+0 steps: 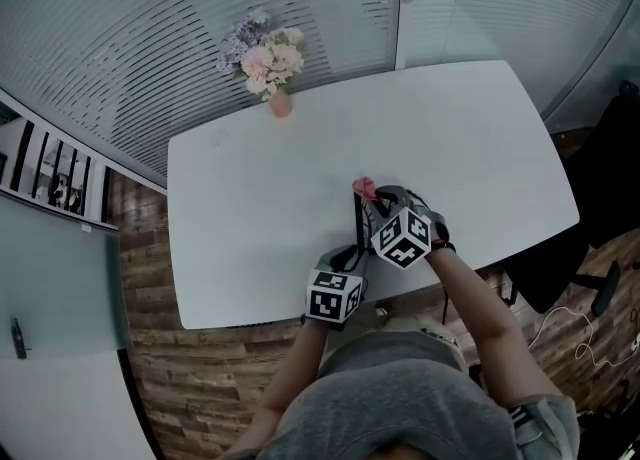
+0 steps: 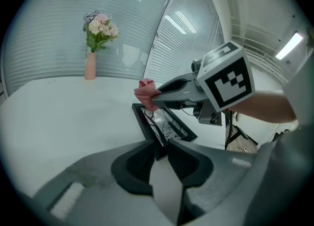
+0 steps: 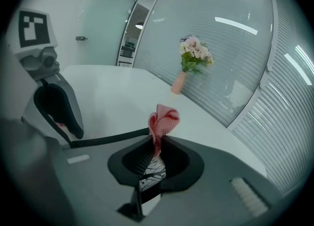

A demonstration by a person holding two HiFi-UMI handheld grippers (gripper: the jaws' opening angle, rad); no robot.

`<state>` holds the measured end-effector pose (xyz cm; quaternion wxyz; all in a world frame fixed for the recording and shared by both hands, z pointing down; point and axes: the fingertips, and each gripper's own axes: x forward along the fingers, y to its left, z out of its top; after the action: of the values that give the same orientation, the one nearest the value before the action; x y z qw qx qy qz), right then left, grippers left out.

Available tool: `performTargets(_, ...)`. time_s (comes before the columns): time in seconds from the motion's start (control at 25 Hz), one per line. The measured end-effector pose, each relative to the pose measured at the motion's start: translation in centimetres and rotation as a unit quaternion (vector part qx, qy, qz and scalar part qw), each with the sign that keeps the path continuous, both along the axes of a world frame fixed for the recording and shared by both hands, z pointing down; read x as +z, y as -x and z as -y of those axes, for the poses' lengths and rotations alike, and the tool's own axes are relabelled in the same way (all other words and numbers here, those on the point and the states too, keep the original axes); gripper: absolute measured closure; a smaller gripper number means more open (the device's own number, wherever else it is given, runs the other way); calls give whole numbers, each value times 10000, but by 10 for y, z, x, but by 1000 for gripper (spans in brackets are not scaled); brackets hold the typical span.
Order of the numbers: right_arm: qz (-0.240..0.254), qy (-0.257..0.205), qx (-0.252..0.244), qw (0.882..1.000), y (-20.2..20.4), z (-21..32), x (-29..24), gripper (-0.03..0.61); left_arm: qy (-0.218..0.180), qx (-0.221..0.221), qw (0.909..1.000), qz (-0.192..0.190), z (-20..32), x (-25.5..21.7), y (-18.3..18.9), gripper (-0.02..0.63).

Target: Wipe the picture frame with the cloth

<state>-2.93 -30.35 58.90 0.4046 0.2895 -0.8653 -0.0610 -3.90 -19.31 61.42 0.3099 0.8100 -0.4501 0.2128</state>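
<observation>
The black picture frame (image 1: 358,220) stands on edge near the table's front, its printed face (image 2: 164,124) tilted to the right. My left gripper (image 2: 161,144) is shut on the frame's near corner; in the head view the left gripper (image 1: 350,256) sits just behind the frame. A bunched pink cloth (image 3: 163,121) is pinched in my shut right gripper (image 3: 157,144). The cloth (image 1: 363,186) rests against the frame's far upper corner. Seen from the left gripper view, the right gripper (image 2: 153,97) presses the cloth (image 2: 145,92) onto that corner.
A white table (image 1: 260,198) carries a pink vase of flowers (image 1: 279,100) at its back left. Striped glass walls (image 1: 150,18) stand behind it. An office chair (image 1: 590,248) is at the right, off the table's edge.
</observation>
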Motion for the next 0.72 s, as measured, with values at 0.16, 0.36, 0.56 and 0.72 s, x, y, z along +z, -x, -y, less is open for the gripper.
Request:
performTargets(0.16, -81, 163, -77, 9998, 3, 0, 10, 534, 76, 119, 9998, 116, 1, 3, -2, 525)
performTargets(0.36, -143, 357, -167, 9991, 5, -1, 17, 534, 236, 123, 9996, 106, 2, 6, -1, 523)
performTargets(0.56, -189, 513, -261, 9982, 6, -7, 23, 535, 250, 167, 9994, 173, 2, 5, -2, 523)
performTargets(0.72, -200, 622, -308, 9974, 6, -12, 25, 535, 265, 118, 9994, 179, 1, 5, -2, 525)
